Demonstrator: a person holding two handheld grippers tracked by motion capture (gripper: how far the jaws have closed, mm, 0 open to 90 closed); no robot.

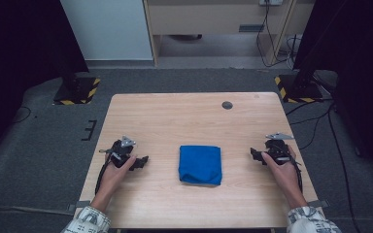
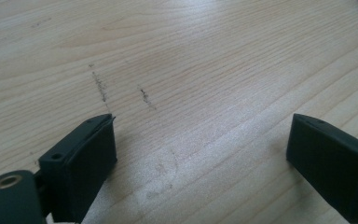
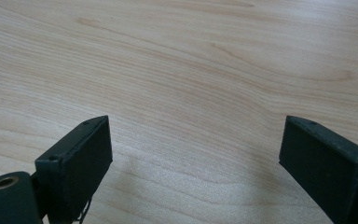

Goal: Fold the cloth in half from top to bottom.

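Pale wooden surface (image 1: 194,121), squarish, with plenty of bare wood toward the far edge and both side edges. Folded blue cloth (image 1: 200,164) lying flat near the middle, closer to the near edge, nearly square (long axis, if any, running near to far), well apart from both grippers. Left gripper (image 1: 143,160) low over the wood, jaws spread wide on nothing. Right gripper (image 1: 254,155) likewise, spread and empty, pointing toward the cloth.

Grey carpet floor (image 1: 43,145), wooden cabinet (image 1: 213,17), white panel (image 1: 107,29), black curtains (image 1: 14,43)
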